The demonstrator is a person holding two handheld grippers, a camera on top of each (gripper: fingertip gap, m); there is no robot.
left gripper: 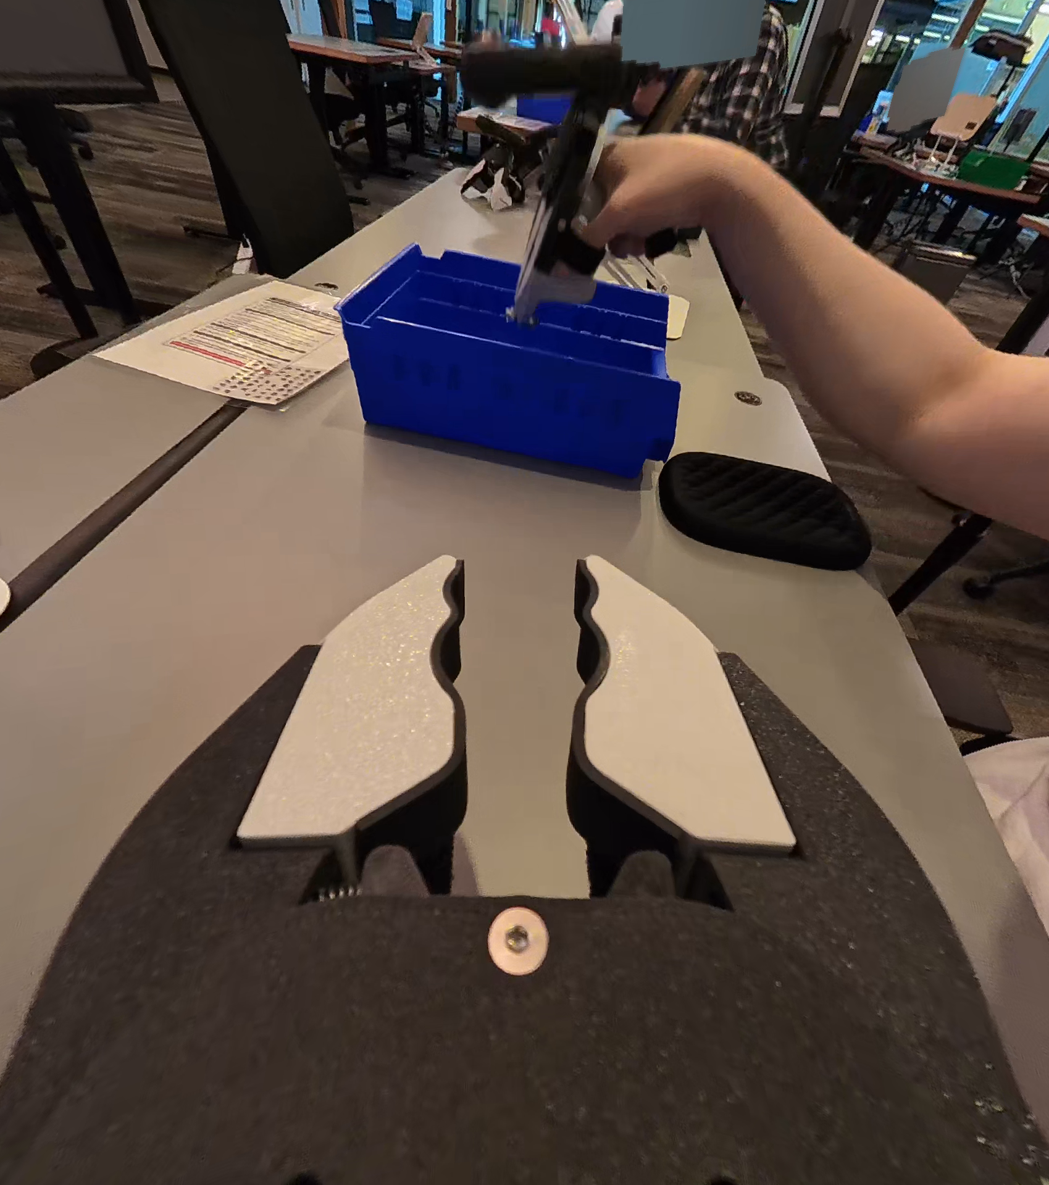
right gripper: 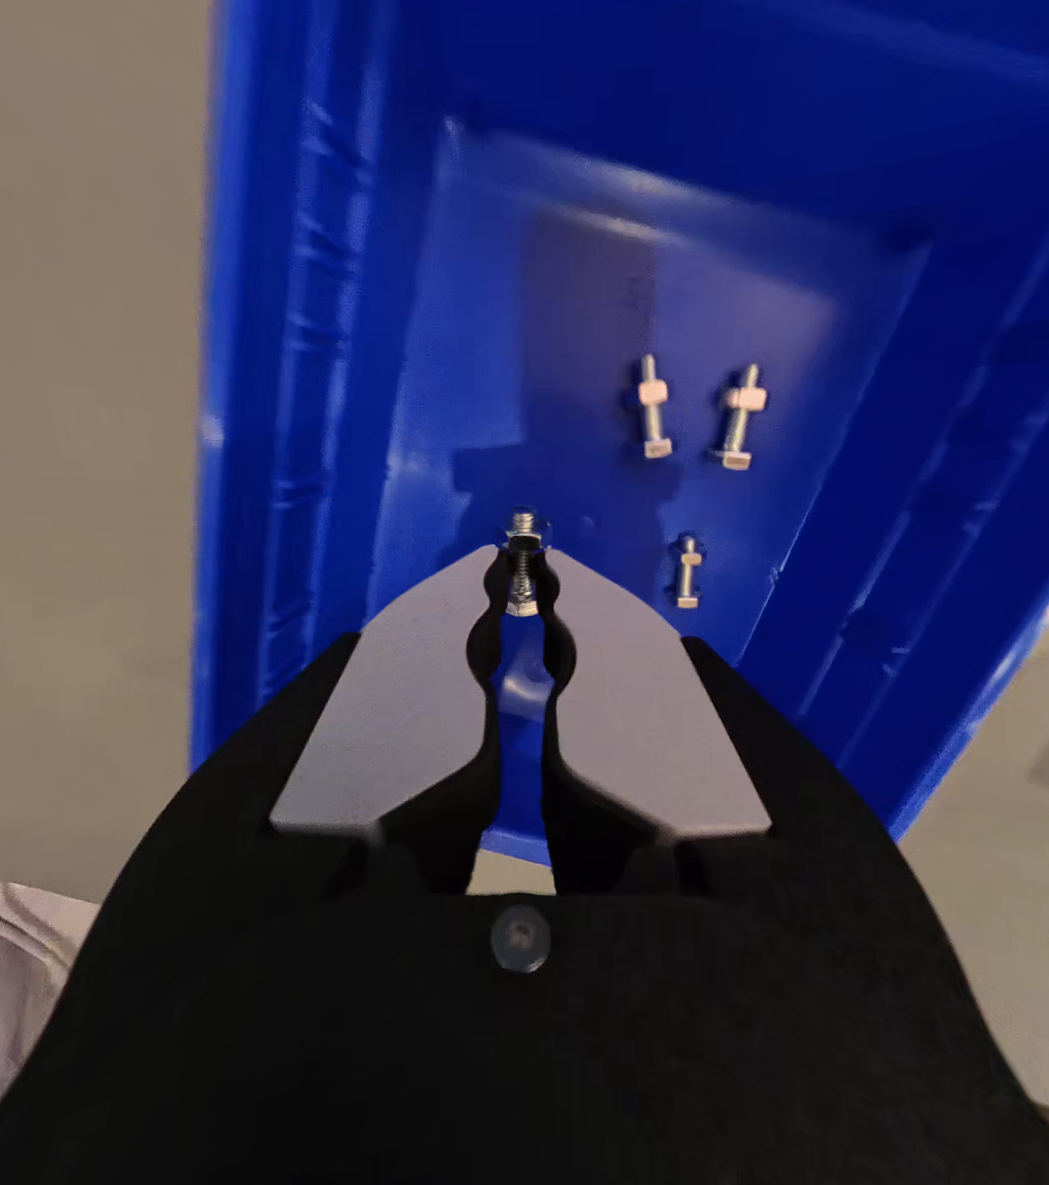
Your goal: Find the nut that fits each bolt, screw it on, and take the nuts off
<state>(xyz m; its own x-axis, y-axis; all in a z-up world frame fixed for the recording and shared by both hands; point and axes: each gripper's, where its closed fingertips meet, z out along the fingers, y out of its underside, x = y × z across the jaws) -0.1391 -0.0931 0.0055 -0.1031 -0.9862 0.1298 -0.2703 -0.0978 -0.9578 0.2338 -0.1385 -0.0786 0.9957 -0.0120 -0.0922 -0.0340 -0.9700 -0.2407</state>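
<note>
A blue plastic bin (left gripper: 509, 385) stands on the grey table. In the right wrist view, my right gripper (right gripper: 520, 556) is shut on a small silver bolt with a nut on it (right gripper: 520, 564), held over the bin's inside (right gripper: 958, 320). Three more bolts with nuts lie on the bin floor: two side by side (right gripper: 655, 417) (right gripper: 741, 417) and a shorter one (right gripper: 688, 574). In the left wrist view the right gripper (left gripper: 525, 314) reaches down into the bin. My left gripper (left gripper: 518, 571) is open and empty, low over the table short of the bin.
A black padded wrist rest (left gripper: 762, 510) lies right of the bin. A laminated sheet (left gripper: 246, 346) lies left of it. A seam (left gripper: 98, 519) divides two tables. The person's forearm (left gripper: 861, 359) crosses above the right side. Desks and chairs stand behind. The left gripper's tips are roughly 40 centimeters from the right gripper's.
</note>
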